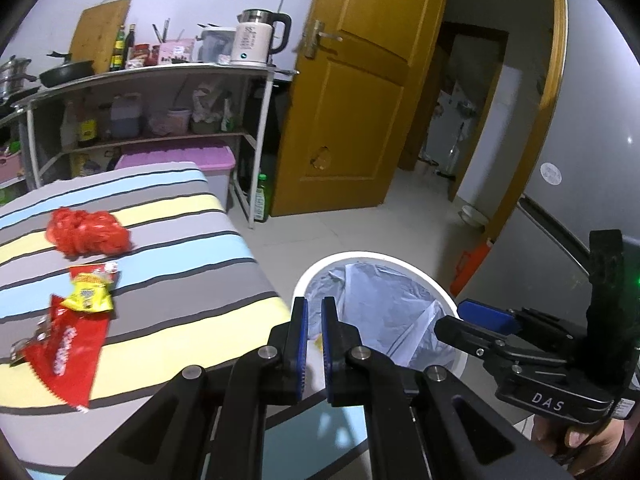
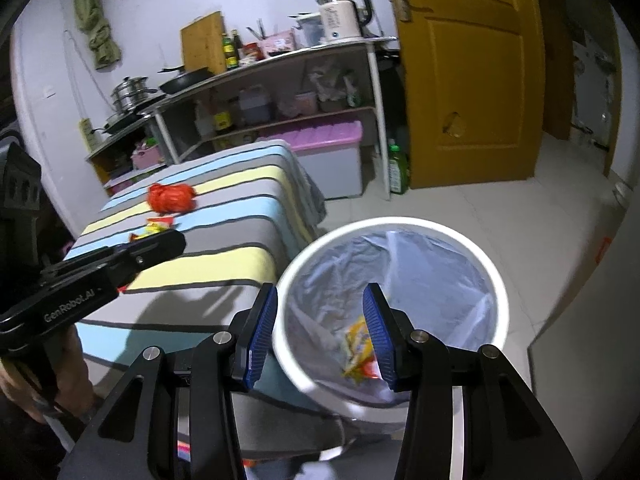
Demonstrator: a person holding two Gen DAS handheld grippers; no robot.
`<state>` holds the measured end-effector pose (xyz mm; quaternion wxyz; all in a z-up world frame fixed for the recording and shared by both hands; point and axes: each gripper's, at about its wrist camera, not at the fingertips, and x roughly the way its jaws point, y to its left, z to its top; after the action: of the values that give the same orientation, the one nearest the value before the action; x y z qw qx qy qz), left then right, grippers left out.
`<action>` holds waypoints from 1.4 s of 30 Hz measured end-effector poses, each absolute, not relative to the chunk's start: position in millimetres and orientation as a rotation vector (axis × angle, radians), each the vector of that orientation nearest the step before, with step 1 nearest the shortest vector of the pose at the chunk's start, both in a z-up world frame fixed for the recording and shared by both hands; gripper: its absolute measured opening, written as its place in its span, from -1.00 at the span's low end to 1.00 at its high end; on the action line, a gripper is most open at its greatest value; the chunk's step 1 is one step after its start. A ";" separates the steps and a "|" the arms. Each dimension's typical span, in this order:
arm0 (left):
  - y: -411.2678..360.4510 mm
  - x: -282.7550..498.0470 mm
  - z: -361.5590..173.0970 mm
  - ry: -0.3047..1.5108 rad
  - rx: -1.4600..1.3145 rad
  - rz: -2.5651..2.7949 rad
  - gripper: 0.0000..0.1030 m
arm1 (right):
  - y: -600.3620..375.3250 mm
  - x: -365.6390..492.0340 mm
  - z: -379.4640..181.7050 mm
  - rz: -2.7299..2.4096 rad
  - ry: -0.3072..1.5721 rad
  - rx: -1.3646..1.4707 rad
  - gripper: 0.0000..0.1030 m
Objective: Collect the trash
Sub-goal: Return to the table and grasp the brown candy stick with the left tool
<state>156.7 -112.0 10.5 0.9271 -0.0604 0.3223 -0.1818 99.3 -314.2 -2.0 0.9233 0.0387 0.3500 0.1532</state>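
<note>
A white round trash bin (image 2: 496,280) with a clear liner stands on the floor beside the striped table (image 1: 180,272). A yellow and red wrapper (image 2: 358,350) lies inside the bin. My right gripper (image 2: 320,336) is open and empty, just above the bin's near rim. My left gripper (image 1: 315,344) is nearly shut with a narrow gap and nothing between the pads, over the table's edge next to the bin (image 1: 448,300). On the table lie a crumpled red plastic bag (image 1: 88,232), a yellow snack packet (image 1: 90,292) and a red wrapper (image 1: 66,356).
A metal shelf (image 1: 160,76) with a kettle, pans and bottles stands behind the table. A purple-lidded box (image 1: 208,160) and a green bottle (image 1: 260,196) sit on the floor. A brown door (image 1: 356,92) stands open. A grey fridge (image 1: 592,140) is at right.
</note>
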 end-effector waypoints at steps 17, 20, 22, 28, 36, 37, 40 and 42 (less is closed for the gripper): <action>-39.3 111.7 21.2 0.618 -0.157 -0.260 -0.90 | -248.4 77.1 15.1 0.487 0.658 0.031 -0.11; -29.5 104.0 21.8 0.607 -0.155 -0.243 -0.90 | -239.0 74.0 15.9 0.509 0.652 0.026 -0.11; -24.5 100.1 22.6 0.600 -0.157 -0.232 -0.90 | -232.6 72.5 15.9 0.522 0.650 0.019 -0.11; -3.3 86.9 24.6 0.581 -0.168 -0.186 -0.90 | -216.2 69.6 16.5 0.558 0.654 0.007 -0.11; 29.9 71.9 21.2 0.577 -0.184 -0.117 -0.90 | -192.9 71.4 12.0 0.599 0.675 -0.012 -0.11; 35.2 70.6 20.4 0.578 -0.186 -0.105 -0.90 | -190.5 71.4 11.7 0.606 0.676 -0.013 -0.11; 48.0 68.9 17.9 0.581 -0.192 -0.077 -0.88 | -178.5 72.4 10.4 0.628 0.683 -0.025 -0.11; 57.1 68.3 16.5 0.583 -0.198 -0.056 -0.77 | -171.6 74.6 8.6 0.642 0.696 -0.031 -0.11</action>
<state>68.3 57.1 16.5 0.9527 -0.0977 0.2866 -0.0274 74.6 -171.6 8.6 0.8900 -0.0150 0.3352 0.3089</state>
